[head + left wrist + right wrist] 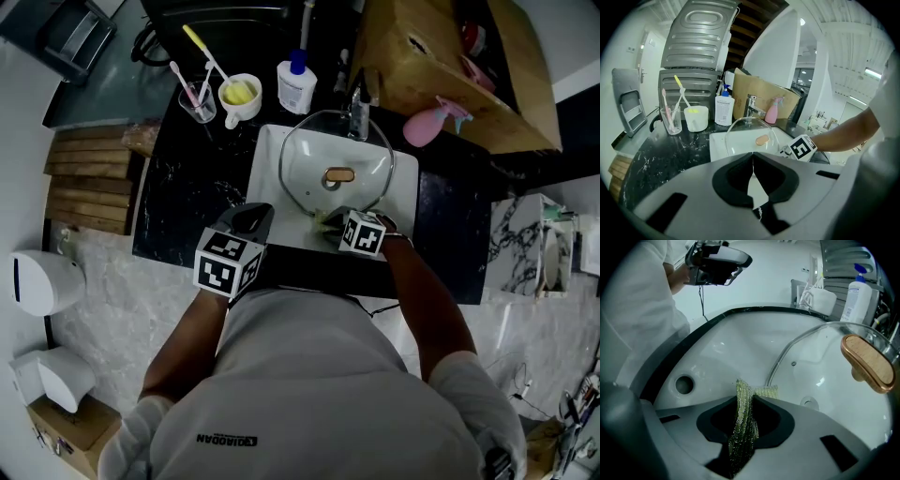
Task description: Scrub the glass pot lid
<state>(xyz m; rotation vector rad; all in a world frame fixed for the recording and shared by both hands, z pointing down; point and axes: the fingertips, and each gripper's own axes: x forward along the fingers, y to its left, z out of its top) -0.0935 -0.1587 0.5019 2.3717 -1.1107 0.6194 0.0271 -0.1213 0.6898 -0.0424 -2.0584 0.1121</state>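
The left gripper (753,157) has its fingers pressed together with nothing between them; the glass pot lid (740,133) stands tilted in the white sink (717,143) just beyond those fingers; the right gripper (746,397) has its fingers clamped on a green scouring cloth (742,432), whose free end pokes out ahead of the fingertips, just beside the lid's rim; the lid's wooden knob (867,362) lies ahead of them, to the right.

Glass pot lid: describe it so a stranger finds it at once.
Find the black marble counter, then the white rectangular sink set in it. Inside it, in front of the metal tap, is the round clear glass pot lid; it alone carries a tan oval wooden knob.
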